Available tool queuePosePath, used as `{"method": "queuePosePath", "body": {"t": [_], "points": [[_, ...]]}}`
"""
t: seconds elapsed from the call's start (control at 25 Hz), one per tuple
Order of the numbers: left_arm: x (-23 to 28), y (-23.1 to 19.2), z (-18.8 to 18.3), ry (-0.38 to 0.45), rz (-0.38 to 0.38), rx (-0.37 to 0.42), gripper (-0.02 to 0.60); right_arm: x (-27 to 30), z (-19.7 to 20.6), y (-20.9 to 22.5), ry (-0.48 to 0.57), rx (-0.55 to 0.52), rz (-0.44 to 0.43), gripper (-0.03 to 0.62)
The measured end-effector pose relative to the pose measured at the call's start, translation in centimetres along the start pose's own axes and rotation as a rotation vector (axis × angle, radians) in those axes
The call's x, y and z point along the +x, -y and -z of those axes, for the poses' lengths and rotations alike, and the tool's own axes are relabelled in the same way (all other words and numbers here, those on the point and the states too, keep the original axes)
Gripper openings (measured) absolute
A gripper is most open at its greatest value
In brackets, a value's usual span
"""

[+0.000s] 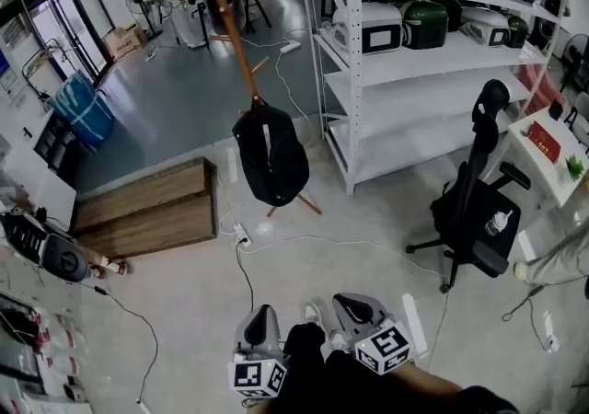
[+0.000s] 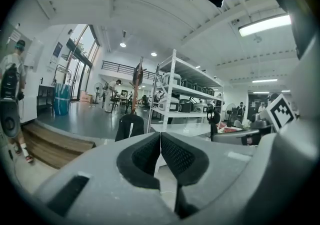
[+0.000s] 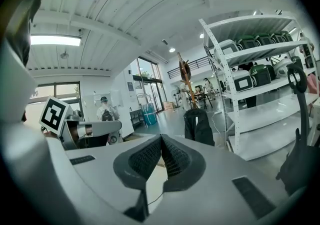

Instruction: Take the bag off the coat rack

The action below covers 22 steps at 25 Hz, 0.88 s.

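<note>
A black bag (image 1: pixel 270 156) hangs low on a leaning wooden coat rack (image 1: pixel 235 26) in the middle of the room. My left gripper (image 1: pixel 261 313) and right gripper (image 1: pixel 350 302) sit side by side at the bottom edge of the head view, well short of the bag. In the left gripper view the bag (image 2: pixel 130 127) shows beyond the left gripper (image 2: pixel 160 136), whose jaws are shut on nothing. Over in the right gripper view the bag (image 3: pixel 198 126) and the rack (image 3: pixel 186 76) stand ahead of the right gripper (image 3: pixel 161 139), also shut and empty.
White shelving (image 1: pixel 414 44) with cases stands right of the rack. A black office chair (image 1: pixel 479 210) is at the right, a wooden step (image 1: pixel 147 210) at the left. A power strip (image 1: pixel 243 235) and cables lie on the floor near the rack's feet. People stand far back.
</note>
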State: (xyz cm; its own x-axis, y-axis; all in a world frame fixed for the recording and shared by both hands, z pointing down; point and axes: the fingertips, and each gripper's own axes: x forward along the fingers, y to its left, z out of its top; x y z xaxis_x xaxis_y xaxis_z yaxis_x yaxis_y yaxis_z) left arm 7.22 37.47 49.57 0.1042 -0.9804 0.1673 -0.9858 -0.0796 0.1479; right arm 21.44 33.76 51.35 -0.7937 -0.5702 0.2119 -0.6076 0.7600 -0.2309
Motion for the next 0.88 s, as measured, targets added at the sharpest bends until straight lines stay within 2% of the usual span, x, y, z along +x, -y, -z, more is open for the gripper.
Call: {"method": "queuePosePath", "body": {"t": [0.48,0.88], "points": [[5.2,-1.7,0.0,-0.003,0.009,-0.013,0.018,4.6,-0.8,3.1,-0.01,-0.01,0.001,0.012],[15.3,-8.4,-1.6,-0.012,0.066,-0.021,0.018,15.3,-3.4,6.7,-0.034,-0.026,0.037,0.012]]}}
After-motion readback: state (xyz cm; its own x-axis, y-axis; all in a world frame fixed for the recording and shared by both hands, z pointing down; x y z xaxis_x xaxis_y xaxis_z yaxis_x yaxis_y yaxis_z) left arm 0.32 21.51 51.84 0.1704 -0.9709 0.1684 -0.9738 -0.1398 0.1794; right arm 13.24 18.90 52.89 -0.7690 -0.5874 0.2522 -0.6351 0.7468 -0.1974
